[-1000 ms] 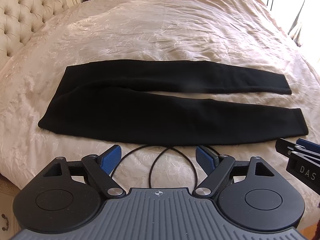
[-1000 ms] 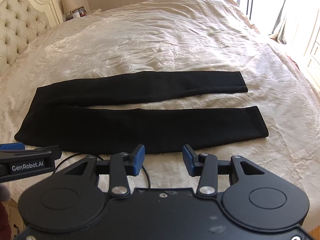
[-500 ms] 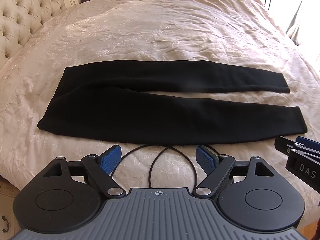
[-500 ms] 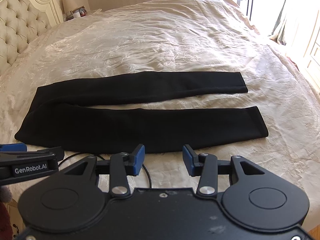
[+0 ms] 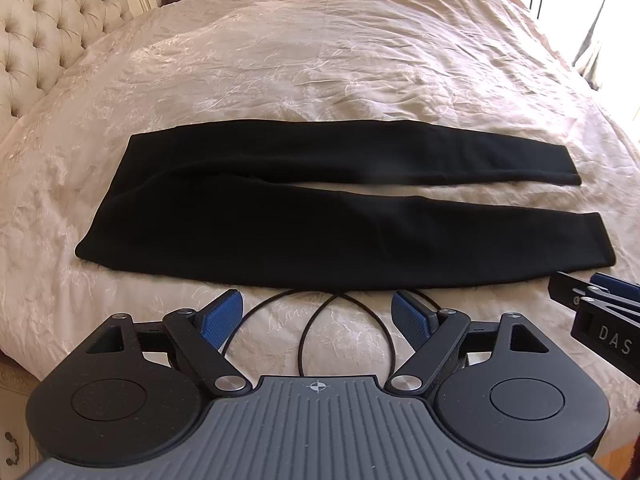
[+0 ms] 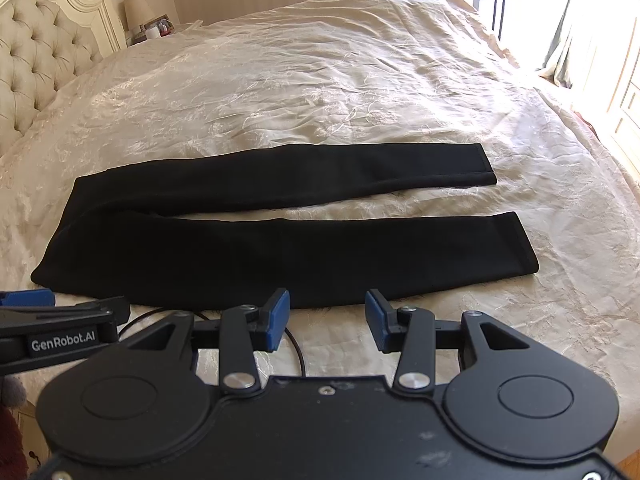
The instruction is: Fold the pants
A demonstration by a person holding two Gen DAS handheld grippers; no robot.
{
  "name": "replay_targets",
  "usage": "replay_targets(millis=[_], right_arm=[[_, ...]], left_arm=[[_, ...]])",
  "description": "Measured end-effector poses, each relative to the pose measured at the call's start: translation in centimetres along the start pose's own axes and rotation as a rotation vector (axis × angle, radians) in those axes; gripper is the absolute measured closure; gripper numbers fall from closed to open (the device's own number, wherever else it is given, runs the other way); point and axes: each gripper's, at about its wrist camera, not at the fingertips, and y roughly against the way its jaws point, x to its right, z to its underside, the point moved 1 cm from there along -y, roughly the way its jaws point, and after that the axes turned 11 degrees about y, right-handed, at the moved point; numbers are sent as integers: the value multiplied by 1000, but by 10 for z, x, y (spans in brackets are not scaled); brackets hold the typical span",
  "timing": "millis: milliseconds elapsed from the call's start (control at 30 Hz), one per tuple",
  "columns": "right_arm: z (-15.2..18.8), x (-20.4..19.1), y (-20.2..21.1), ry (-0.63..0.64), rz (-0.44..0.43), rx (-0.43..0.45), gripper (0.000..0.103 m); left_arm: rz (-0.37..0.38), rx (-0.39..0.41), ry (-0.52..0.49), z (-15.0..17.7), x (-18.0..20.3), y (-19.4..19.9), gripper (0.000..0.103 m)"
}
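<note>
Black pants lie flat on the cream bedspread, waist to the left, both legs running right with a narrow gap between them. They also show in the right wrist view. My left gripper is open and empty, just short of the near leg's edge. My right gripper is open and empty, also just short of the near leg. The right gripper's side shows at the right edge of the left wrist view. The left gripper's side shows at the left edge of the right wrist view.
A thin black cable loops on the bedspread between the grippers and the pants. A tufted headboard stands at the left. A nightstand with a lamp is behind it. The bed's right edge drops off near a window.
Both grippers have drifted very slightly; the pants sit a touch higher in the left view. Nothing was grasped or moved.
</note>
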Motion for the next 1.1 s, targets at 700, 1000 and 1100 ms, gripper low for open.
replay_targets(millis=[700, 1000, 1100], right_arm=[[6, -22, -43, -37, 27, -74, 58], [-12, -21, -70, -169, 35, -122, 59], [-14, -19, -79, -240, 55, -160, 61]], left_arm=[[-112, 1, -31, -9, -55, -39, 44], [0, -64, -160, -29, -79, -95, 64], [36, -85, -231, -30, -85, -115, 65]])
